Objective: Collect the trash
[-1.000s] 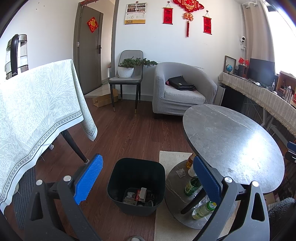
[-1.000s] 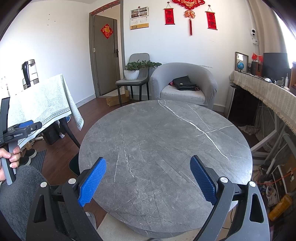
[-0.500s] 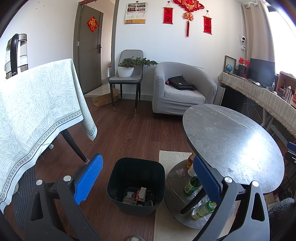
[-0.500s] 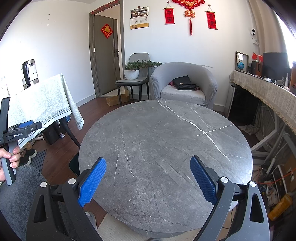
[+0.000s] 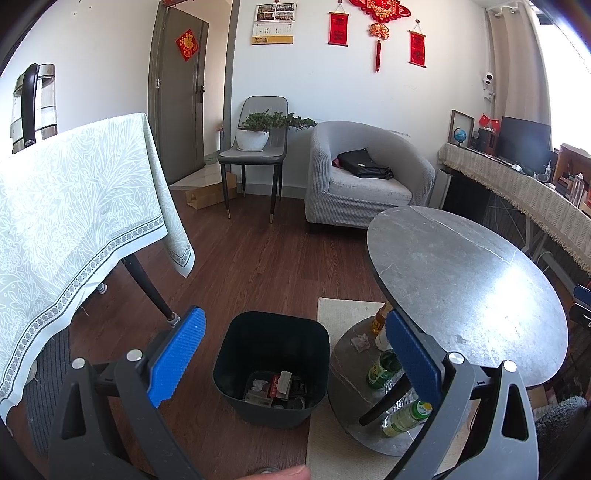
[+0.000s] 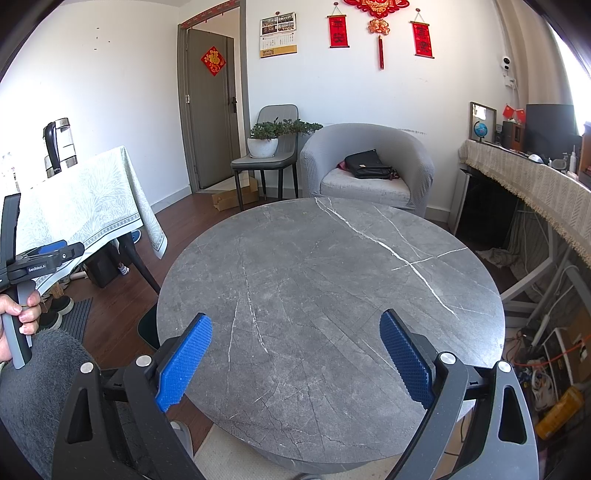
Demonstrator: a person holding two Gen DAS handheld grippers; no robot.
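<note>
Both the left gripper (image 5: 293, 352) and right gripper (image 6: 295, 356) gape wide and empty. Trash already lies in the bin (image 5: 272, 332) at lower centre; the desk (image 6: 332, 295) is bare, so collecting looks nearly done.

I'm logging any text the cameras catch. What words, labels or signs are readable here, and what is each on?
"GenRobot.AI": white lettering on the body of the left claw, seen from the right wrist view.
Red diamond door sign: one gold character, too stylised to read surely.
Red wall scrolls: gold characters, too small.
Wall calendar: print too small.
Bottle labels under the round table: blurred.
</note>
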